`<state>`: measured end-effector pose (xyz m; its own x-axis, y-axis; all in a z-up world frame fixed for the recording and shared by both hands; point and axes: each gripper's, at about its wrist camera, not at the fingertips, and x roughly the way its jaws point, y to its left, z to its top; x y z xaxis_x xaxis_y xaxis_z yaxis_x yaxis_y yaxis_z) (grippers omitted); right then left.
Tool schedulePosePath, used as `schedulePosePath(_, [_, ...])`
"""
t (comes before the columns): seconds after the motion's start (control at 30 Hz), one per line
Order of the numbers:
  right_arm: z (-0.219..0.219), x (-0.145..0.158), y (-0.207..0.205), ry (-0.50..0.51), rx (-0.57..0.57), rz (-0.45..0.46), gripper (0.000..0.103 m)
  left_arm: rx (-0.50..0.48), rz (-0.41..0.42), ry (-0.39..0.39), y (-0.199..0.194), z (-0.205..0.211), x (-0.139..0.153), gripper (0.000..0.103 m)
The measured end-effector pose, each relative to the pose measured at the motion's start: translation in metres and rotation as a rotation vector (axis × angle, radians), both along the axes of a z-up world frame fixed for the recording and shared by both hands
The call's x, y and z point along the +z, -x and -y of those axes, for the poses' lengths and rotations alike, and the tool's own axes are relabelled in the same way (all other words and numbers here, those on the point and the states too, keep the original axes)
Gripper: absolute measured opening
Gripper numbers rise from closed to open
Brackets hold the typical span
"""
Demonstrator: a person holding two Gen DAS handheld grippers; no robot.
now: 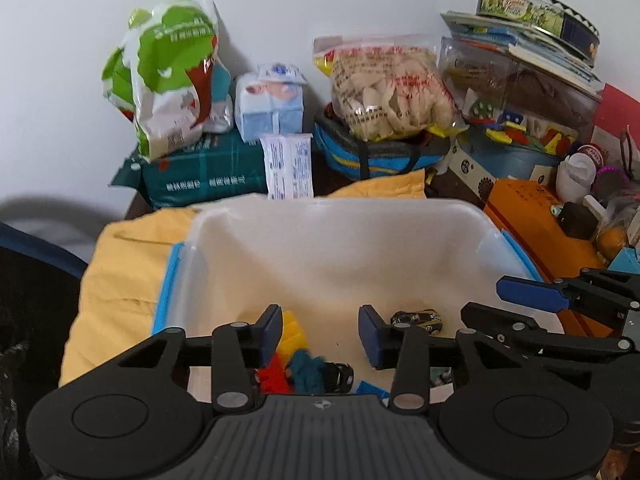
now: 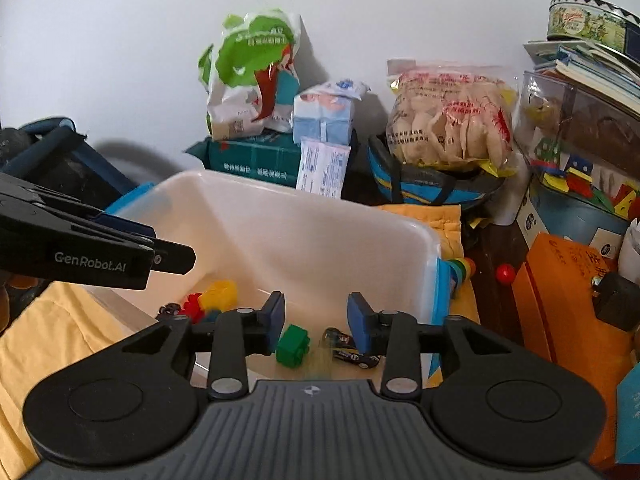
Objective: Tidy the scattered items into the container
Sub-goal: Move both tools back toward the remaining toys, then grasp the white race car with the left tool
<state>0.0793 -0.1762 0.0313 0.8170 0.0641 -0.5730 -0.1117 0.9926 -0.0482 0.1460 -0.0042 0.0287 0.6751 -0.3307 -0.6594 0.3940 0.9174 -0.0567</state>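
Left claw (image 1: pixel 320 334) and right claw (image 2: pixel 316 322) both open, empty, over white bin (image 1: pixel 320 216) holding toy cars (image 1: pixel 418 320) and blocks (image 2: pixel 293 345).

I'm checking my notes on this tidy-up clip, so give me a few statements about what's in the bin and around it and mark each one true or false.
1. A green block lies inside the white bin. True.
2. The right gripper is clamped on a toy car. False: its jaws stand apart with nothing between the pads; the toy car lies on the bin floor.
3. A red ball lies outside the bin. True.
4. The bin is empty. False: blocks and toy cars are in it.
5. The left gripper holds the yellow block. False: its jaws are open and empty, and the block lies in the bin.
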Motion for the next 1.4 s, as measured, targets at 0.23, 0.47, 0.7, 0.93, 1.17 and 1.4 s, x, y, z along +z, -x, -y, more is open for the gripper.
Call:
schedulePosePath(0.23, [0.004,0.017,0.04,-0.04,0.049,0.073,0.048,0.018,0.05,0.04,0.046,-0.022,0.021,0.062])
schedulePosePath(0.47, [0.002,-0.016,0.088,-0.051,0.078,-0.033,0.049,0.043,-0.01,-0.062,0.089,-0.031,-0.013,0.062])
schedulePosePath(0.7, [-0.004,-0.028,0.103,-0.067,0.121,-0.087,0.053,0.058,-0.099,-0.067,0.108,-0.029,-0.038,0.062])
schedulePosePath(0.93, [-0.015,-0.033,0.11,-0.051,0.175,-0.1,0.055,0.07,-0.117,-0.077,0.115,-0.03,-0.046,0.062])
schedulePosePath(1.17, [-0.016,-0.041,0.116,-0.021,0.176,-0.132,0.049,0.095,-0.179,-0.092,0.111,-0.036,-0.067,0.062])
schedulePosePath(1.4, [-0.017,-0.062,0.117,-0.002,0.158,-0.206,0.044,0.092,-0.266,-0.03,0.1,-0.045,-0.087,0.062])
